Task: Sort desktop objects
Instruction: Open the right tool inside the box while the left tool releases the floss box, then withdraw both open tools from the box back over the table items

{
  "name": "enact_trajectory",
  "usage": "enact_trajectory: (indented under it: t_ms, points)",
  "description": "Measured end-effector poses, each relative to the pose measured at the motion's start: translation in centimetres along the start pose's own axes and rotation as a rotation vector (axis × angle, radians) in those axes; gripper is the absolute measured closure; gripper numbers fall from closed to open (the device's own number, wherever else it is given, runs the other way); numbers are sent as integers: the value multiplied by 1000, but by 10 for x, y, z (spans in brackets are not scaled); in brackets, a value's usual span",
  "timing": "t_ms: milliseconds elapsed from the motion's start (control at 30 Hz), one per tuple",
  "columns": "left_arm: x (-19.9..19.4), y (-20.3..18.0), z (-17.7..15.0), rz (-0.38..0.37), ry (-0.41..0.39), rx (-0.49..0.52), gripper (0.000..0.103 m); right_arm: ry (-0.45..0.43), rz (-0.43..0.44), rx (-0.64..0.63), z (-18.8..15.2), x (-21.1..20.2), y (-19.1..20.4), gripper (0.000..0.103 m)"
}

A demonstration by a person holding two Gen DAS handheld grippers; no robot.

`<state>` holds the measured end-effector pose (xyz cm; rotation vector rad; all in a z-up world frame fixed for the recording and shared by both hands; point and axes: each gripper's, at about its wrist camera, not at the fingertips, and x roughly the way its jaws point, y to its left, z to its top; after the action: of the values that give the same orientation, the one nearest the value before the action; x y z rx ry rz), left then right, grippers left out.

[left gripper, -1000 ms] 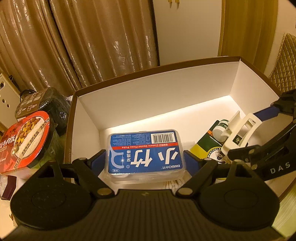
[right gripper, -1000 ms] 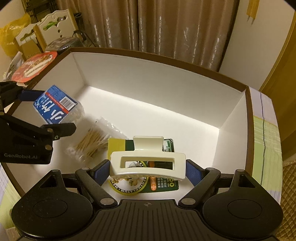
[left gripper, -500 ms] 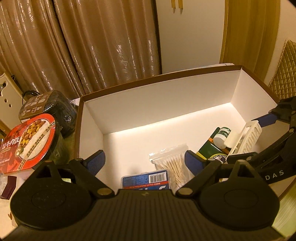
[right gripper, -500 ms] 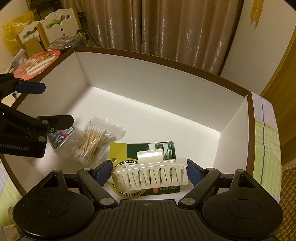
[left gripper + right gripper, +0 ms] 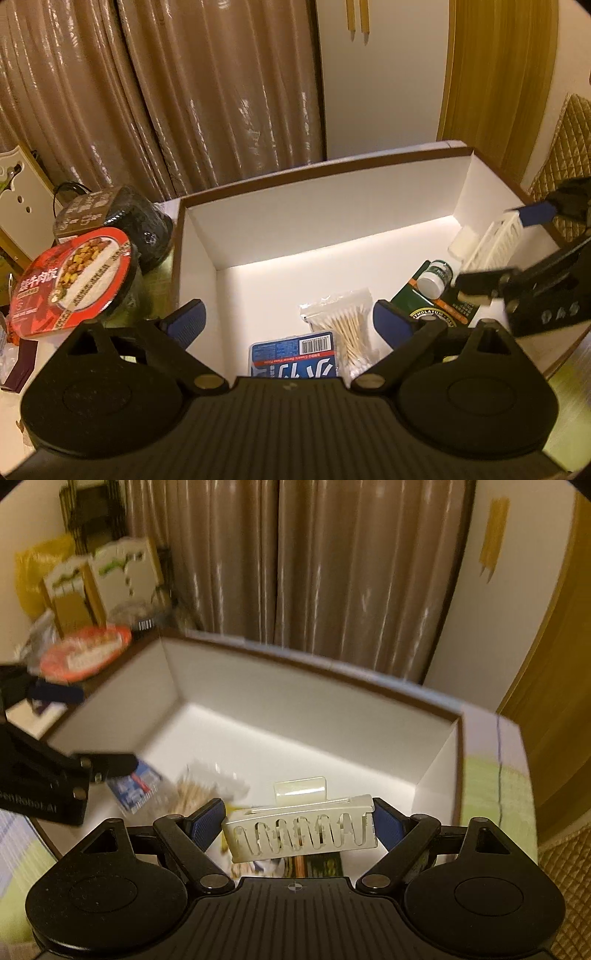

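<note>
Brown curtains (image 5: 221,92) are hanging behind the white box (image 5: 332,206). Our left gripper (image 5: 288,317) is gaping wide and empty above the floss-pick box (image 5: 293,354) lying inside. Our right gripper (image 5: 299,821) is clamping the white hair claw (image 5: 301,834) over the box.

Box (image 5: 332,206): white inside, brown rim. Floss case (image 5: 295,356): blue, white lettering. Clip (image 5: 301,836): cream. Curtains (image 5: 184,92): glossy tan. Bowl lid (image 5: 70,280): red.

Dim amber light, right-wrist motion blur
</note>
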<state>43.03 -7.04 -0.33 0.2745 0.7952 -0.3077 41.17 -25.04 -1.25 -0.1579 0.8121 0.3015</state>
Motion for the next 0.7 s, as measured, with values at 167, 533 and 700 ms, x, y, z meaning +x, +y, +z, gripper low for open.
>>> enact_trajectory:
  t_ms: [167, 533, 700]
  points:
    - [-16, 4, -4, 2, -10, -23, 6, -73, -22, 15, 1, -24, 3, 7]
    - [-61, 6, -20, -10, -43, -77, 4, -156, -48, 65, -4, -75, 13, 7]
    - [-84, 6, -31, -17, -56, -98, 3, -182, -53, 110, -13, -98, 14, 7]
